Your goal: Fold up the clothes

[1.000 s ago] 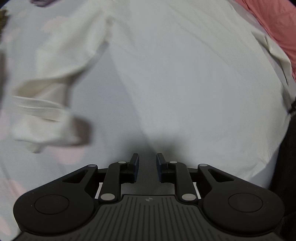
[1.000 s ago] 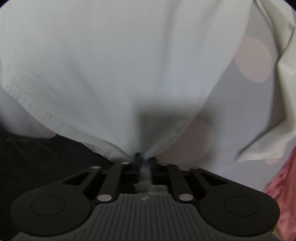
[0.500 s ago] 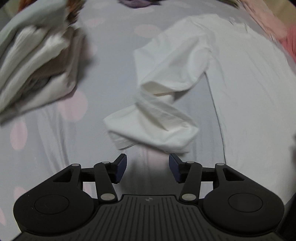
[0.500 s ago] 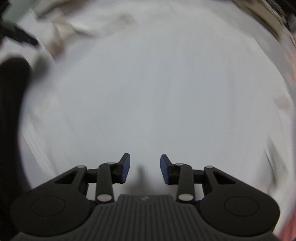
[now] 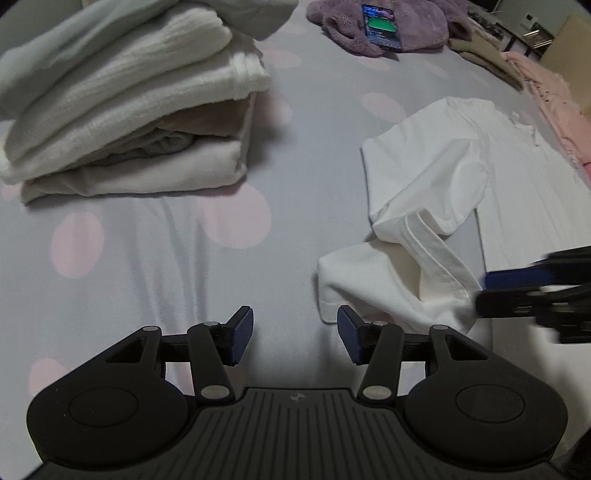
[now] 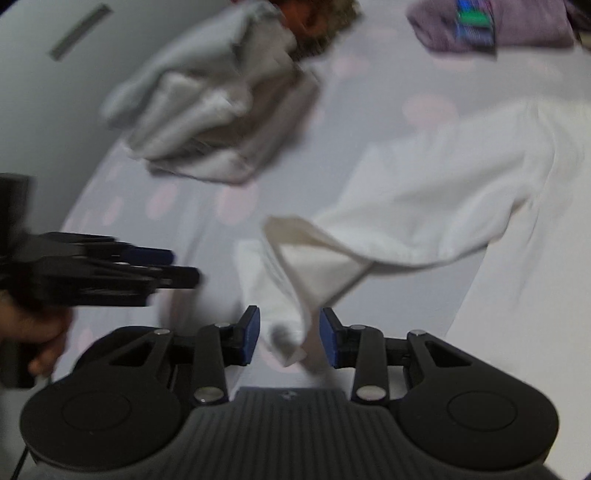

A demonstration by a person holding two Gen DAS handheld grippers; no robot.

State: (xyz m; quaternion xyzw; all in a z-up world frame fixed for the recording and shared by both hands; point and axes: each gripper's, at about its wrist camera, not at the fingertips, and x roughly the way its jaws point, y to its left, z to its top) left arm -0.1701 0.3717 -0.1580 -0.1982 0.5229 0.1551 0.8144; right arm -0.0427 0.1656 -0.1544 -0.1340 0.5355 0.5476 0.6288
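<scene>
Dotted sheet [image 5: 147, 280] w/ folded stack [image 5: 122, 110] far left. White shirt [image 5: 424, 206] spread at right, sleeve crumpled. Right gripper [image 6: 290, 332] jaws apart, sleeve cuff between, not pinched. Left gripper [image 5: 295, 339] jaws apart, empty, just beside cuff.

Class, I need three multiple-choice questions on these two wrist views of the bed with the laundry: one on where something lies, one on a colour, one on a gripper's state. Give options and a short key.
1. Where does the phone lie?
A. on the purple garment
B. on the folded stack
C. on the white shirt

2. What colour are the spots on the bedsheet?
A. green
B. pink
C. black

3. How does the left gripper stand?
A. shut on the sleeve
B. shut on the sheet
C. open, holding nothing

Key:
1 A: the phone rests on the purple garment, far from the folded stack.
2 B: pale pink spots dot the bedsheet.
3 C: the left gripper shows bare sheet between its jaws, beside the white shirt.
</scene>
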